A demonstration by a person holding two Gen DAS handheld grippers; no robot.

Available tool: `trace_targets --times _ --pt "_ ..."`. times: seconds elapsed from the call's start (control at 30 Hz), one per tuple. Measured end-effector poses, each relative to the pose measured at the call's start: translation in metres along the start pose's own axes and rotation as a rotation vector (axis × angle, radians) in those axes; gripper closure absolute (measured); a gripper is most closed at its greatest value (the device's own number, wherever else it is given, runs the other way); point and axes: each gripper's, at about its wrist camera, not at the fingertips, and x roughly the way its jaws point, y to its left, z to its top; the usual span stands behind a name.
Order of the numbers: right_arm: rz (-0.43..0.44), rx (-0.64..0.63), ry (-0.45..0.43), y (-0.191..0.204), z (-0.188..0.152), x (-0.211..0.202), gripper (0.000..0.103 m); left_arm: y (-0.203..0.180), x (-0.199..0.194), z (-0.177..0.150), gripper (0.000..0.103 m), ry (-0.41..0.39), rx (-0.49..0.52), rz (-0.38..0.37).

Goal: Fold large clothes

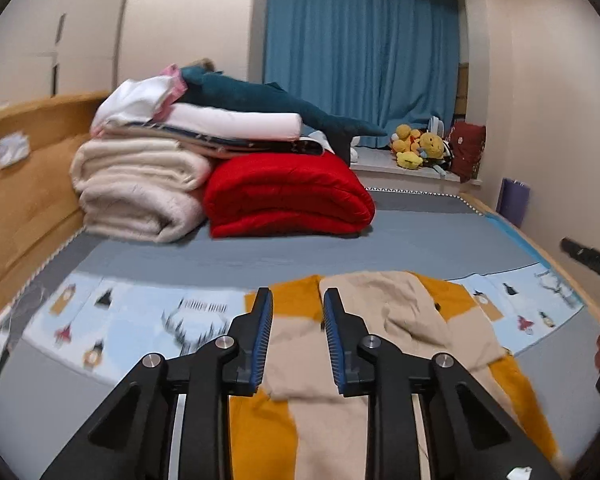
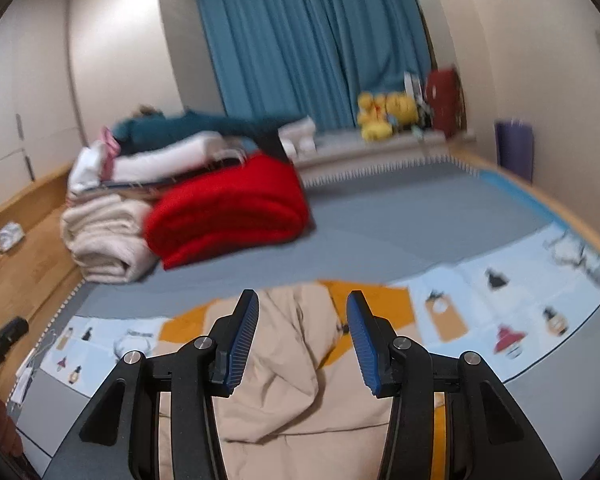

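Empty left claw [image 1: 296, 300] above garment [image 1: 396, 320]

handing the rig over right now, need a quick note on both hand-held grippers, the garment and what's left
Left hand-held gripper: open, nothing between its pads.
Right hand-held gripper: open, also empty.
Beige and mustard garment: lies on the bed below both, rumpled, beige part bunched over the mustard.
Done: at most a partial fold.
Left: smooth it and finish folding. Folded red blanket and the stack beside it are untouched at the far end.

Ahead of us, bare grey bed sheet [image 1: 400, 236] lies passable. Stacked blankets [image 1: 220, 176] block its far left; wooden headboard [image 1: 28, 184] bounds that side.
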Motion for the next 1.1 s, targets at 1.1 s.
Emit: trace_targets --times 1.1 --pt "-0.345 0.132 0.88 -0.191 -0.304 -0.093 0.06 0.104 -0.003 -0.29 0.067 0.775 -0.44 0.226"
